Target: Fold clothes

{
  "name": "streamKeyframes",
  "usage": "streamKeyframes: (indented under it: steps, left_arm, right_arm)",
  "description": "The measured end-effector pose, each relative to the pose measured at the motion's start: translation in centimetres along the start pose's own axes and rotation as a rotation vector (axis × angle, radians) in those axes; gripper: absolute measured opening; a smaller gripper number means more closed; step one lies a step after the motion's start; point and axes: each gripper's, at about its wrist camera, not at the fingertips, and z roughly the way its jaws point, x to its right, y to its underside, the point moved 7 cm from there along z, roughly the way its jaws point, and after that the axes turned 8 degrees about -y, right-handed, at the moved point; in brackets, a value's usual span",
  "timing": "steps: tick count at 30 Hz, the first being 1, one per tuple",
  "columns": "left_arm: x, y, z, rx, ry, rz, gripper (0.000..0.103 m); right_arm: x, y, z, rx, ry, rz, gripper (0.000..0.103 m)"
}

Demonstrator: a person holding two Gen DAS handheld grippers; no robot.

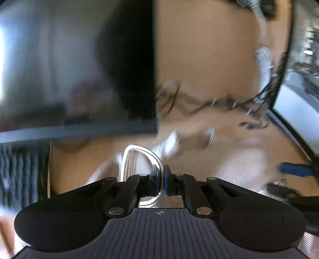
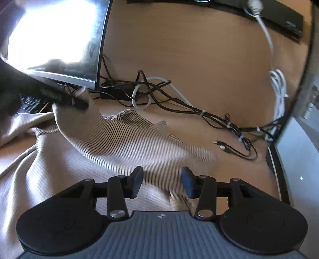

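A beige ribbed garment (image 2: 59,171) lies spread on the wooden desk (image 2: 199,49), with a striped part (image 2: 127,137) pulled up toward the upper left. My left gripper (image 1: 161,175) is shut on the garment's pale rolled edge (image 1: 139,153) and holds it above the desk; it shows in the right wrist view (image 2: 67,99) as a dark blurred shape pinching the striped cloth. My right gripper (image 2: 162,179) is open just above the striped cloth, with nothing between its fingers. It shows blurred at the right edge of the left wrist view (image 1: 295,171).
A monitor (image 2: 59,39) stands at the back left, a keyboard (image 2: 30,103) below it. A tangle of black and white cables (image 2: 179,103) lies behind the garment. A second screen (image 2: 299,155) stands at the right. A dark flat device (image 2: 269,14) lies at the far edge.
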Motion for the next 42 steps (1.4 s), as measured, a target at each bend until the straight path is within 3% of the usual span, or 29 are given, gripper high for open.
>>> streamKeyframes:
  steps: [2,4,10,14,16,18,20,23,26,29,34,36,37,38,39,42]
  left_arm:
    - [-0.1,-1.1,-0.6,0.057,-0.013,0.023,0.006]
    - [-0.5,-1.1,0.2,0.063,-0.039,0.040,0.006]
    - [-1.8,2.5,4.1,-0.068,-0.082,0.070,0.008]
    - [-2.9,3.5,3.9,-0.112,-0.091,0.032,0.025]
    - [-3.4,3.7,3.7,-0.125,-0.090,0.014,0.028]
    - [-3.5,3.7,3.1,-0.126,-0.070,-0.009,0.033]
    - [-3.6,3.8,2.3,-0.131,-0.036,-0.052,0.046]
    - [-3.5,4.7,0.9,-0.156,0.059,-0.149,0.056]
    - [-2.2,6.0,0.0,-0.181,0.133,-0.176,0.061]
    - [-0.7,6.0,0.4,-0.175,0.143,-0.151,0.067]
    - [2.0,3.7,2.8,-0.179,0.154,-0.132,0.067]
    - [2.9,3.5,4.1,-0.199,0.122,-0.086,0.063]
    - [3.2,3.4,4.6,-0.205,0.105,-0.065,0.052]
    - [3.5,3.4,5.0,-0.203,0.090,-0.046,0.023]
    - [3.6,3.4,4.9,-0.192,0.074,-0.026,0.007]
    - [4.0,2.5,2.8,-0.084,0.058,0.034,0.005]
  right_arm:
    - [0.0,0.0,1.2,-0.023,0.006,-0.009,0.043]
    - [0.2,0.5,2.0,-0.056,0.004,-0.004,0.042]
    - [0.7,1.5,2.1,-0.076,0.019,-0.004,0.044]
    - [0.9,1.6,2.0,-0.085,0.037,-0.016,0.049]
    - [1.0,1.7,1.9,-0.090,0.046,-0.022,0.050]
    - [1.1,1.8,1.8,-0.095,0.055,-0.028,0.050]
    - [1.4,2.0,1.5,-0.101,0.078,-0.045,0.050]
    - [2.1,2.5,0.6,-0.113,0.138,-0.103,0.052]
    - [2.5,2.8,-0.5,-0.111,0.156,-0.113,0.052]
    - [2.4,3.0,-2.0,-0.094,0.136,-0.078,0.052]
    - [0.6,4.1,-4.6,-0.069,0.077,-0.019,0.052]
    - [0.2,4.9,-5.3,-0.067,0.058,0.039,0.052]
    - [0.1,5.3,-5.6,-0.065,0.047,0.069,0.052]
    - [-0.1,5.7,-5.9,-0.063,0.030,0.097,0.052]
    - [-0.2,6.1,-6.1,-0.061,0.018,0.114,0.053]
    - [-0.5,7.1,-6.4,-0.060,0.011,0.135,0.053]
